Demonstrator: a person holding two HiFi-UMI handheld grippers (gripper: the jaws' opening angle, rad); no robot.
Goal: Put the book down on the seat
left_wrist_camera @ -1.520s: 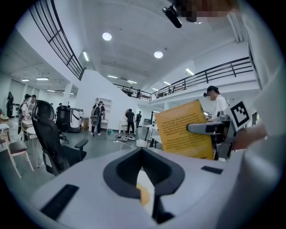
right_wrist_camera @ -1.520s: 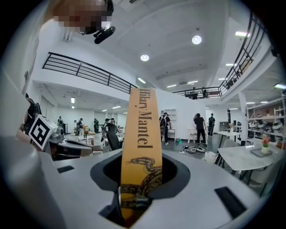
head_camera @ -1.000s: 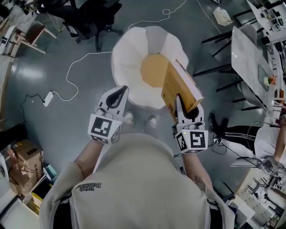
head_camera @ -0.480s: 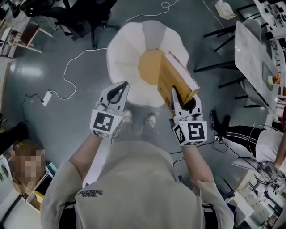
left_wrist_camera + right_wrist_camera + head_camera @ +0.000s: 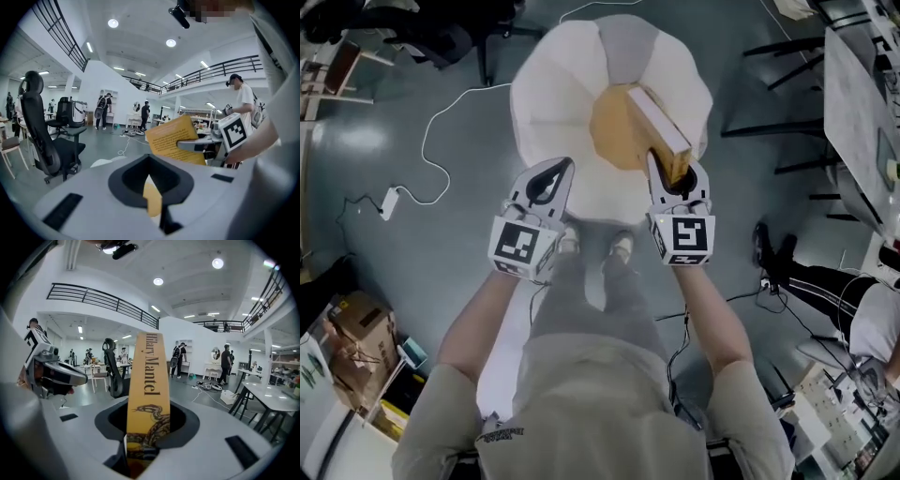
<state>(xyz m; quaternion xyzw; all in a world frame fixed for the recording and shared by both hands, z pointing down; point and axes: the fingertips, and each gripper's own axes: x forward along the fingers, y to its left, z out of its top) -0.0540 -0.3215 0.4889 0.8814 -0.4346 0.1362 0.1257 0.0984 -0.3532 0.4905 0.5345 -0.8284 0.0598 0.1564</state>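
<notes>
Right fingers (image 5: 655,176) clamp the book (image 5: 652,127) at its spine and hold it tilted over the seat (image 5: 609,141); I cannot tell if it touches. Left fingers (image 5: 528,190) sit closed and empty just beside. Both forearms (image 5: 711,323) reach forward side by side, angled slightly down.

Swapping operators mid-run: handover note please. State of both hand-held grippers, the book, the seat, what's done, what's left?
Right hand-held gripper: shut on the book, at its near end.
Left hand-held gripper: shut, empty, by the near edge of the seat.
Book: tilted above the seat's tan middle; contact unclear.
Done: book brought over the seat.
Left: lay it down, open the jaws, withdraw.
</notes>
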